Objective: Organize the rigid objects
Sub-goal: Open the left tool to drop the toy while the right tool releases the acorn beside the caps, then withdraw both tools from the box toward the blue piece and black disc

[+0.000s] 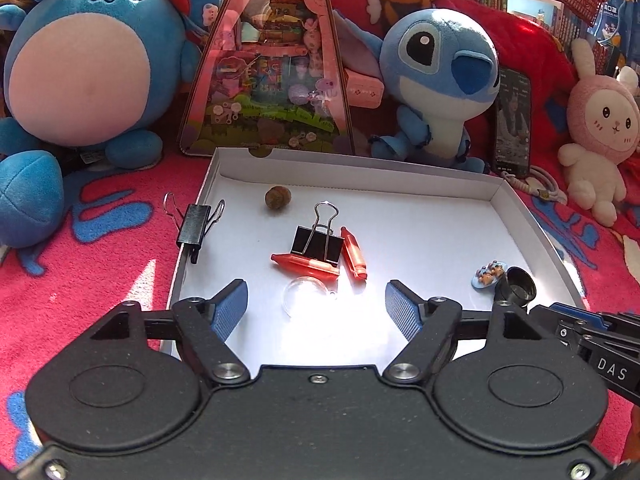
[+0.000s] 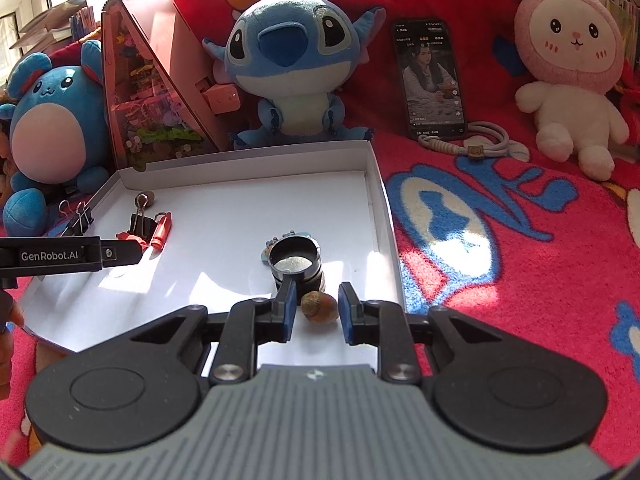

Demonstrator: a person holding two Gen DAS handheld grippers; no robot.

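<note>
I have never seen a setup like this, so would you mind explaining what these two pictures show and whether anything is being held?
There is no robot arm here: a person holds a two-finger gripper in each hand, and each carries a wide-angle camera looking along its fingers. One picture comes from the left gripper, the other from the right gripper.

Both hang over a shallow white box on a red blanket. In the box lie a black binder clip, two red pen-like pieces, a clear dome, a brown nut, a small figurine and a black ring-shaped cap. Another clip sits on the box's left wall.

The left gripper is open and empty. The right one stands open around a second nut, not yet gripping it.
</note>
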